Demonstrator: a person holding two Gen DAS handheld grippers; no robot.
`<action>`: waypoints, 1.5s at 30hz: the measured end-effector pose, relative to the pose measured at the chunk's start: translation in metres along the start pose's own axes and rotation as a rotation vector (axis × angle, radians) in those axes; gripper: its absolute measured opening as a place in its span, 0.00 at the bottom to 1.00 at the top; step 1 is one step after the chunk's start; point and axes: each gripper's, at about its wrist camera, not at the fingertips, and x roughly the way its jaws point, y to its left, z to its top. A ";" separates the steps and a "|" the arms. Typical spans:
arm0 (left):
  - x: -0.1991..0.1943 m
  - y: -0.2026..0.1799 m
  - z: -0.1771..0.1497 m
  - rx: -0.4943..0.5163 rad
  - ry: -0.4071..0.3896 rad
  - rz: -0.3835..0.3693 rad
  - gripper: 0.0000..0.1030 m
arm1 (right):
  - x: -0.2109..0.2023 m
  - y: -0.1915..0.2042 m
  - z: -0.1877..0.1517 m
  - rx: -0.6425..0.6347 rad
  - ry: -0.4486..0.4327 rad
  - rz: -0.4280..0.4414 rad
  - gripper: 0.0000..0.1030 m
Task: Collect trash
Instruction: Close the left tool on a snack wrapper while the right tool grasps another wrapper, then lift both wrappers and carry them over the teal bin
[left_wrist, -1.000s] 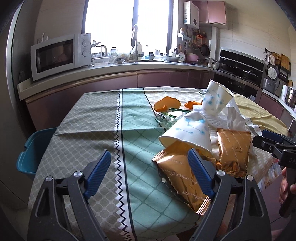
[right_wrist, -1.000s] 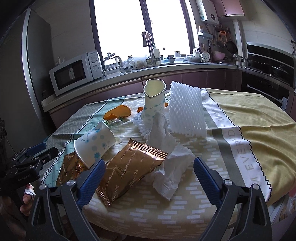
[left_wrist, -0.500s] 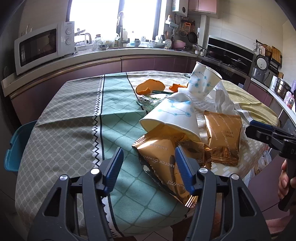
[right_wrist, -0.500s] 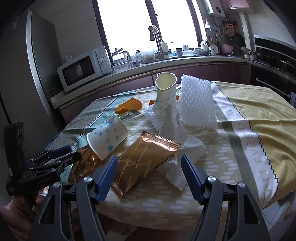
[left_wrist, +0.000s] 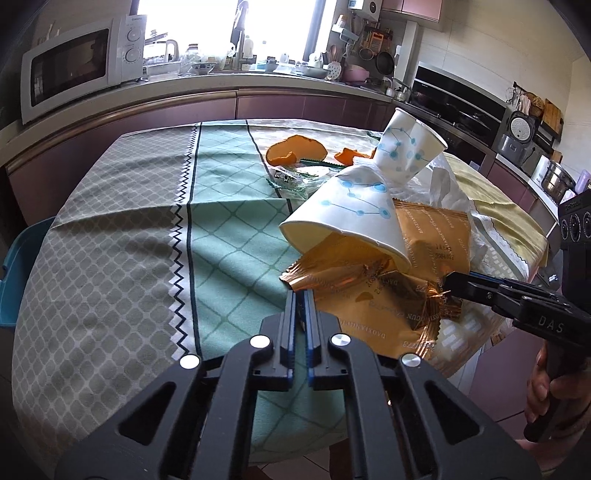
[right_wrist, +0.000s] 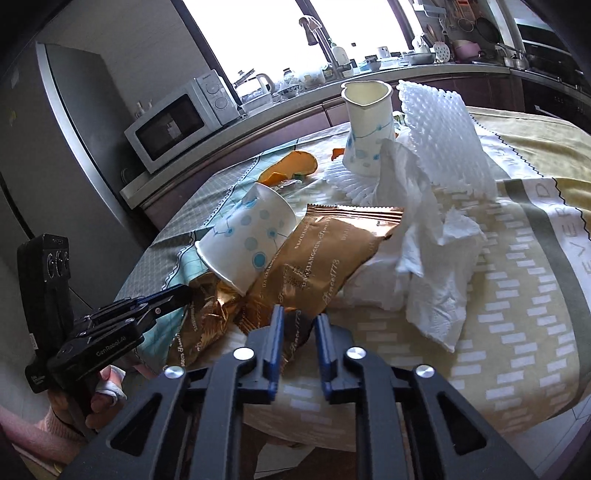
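Both grippers were spread wide a moment ago, and now they are down at the near edge of the pile with their jaws close together. The left hand-held gripper is pressed together, and its tips meet on the corner of the crumpled gold wrapper, so it seems to pinch it. The right hand-held gripper is closing its jaws, and the near end of the flat gold packet fills the small gap between them.

All the trash lies on the desk, which wears a cloth of grey, green and yellow. At the back of the pile a white bumpy foam sheet leans up. A big crumpled white tissue lies in front of it, touching the flat gold packet. The flat gold packet rests partly on the crumpled gold wrapper. One paper cup with blue dots lies tipped over on top of both, with its mouth facing the near edge. A second paper cup stands behind it, squashed at the rim and leaning a little. Some orange peel lies farther back on the green part of the cloth, apart from the pile.
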 end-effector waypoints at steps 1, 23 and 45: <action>-0.001 0.002 -0.001 -0.003 -0.001 0.000 0.01 | -0.001 0.001 0.001 -0.008 -0.009 0.003 0.07; 0.004 0.007 0.001 -0.060 0.054 -0.116 0.01 | -0.014 0.000 0.010 -0.051 -0.051 0.010 0.04; -0.064 0.042 0.008 -0.104 -0.072 -0.104 0.01 | -0.048 0.015 0.027 -0.115 -0.150 -0.002 0.03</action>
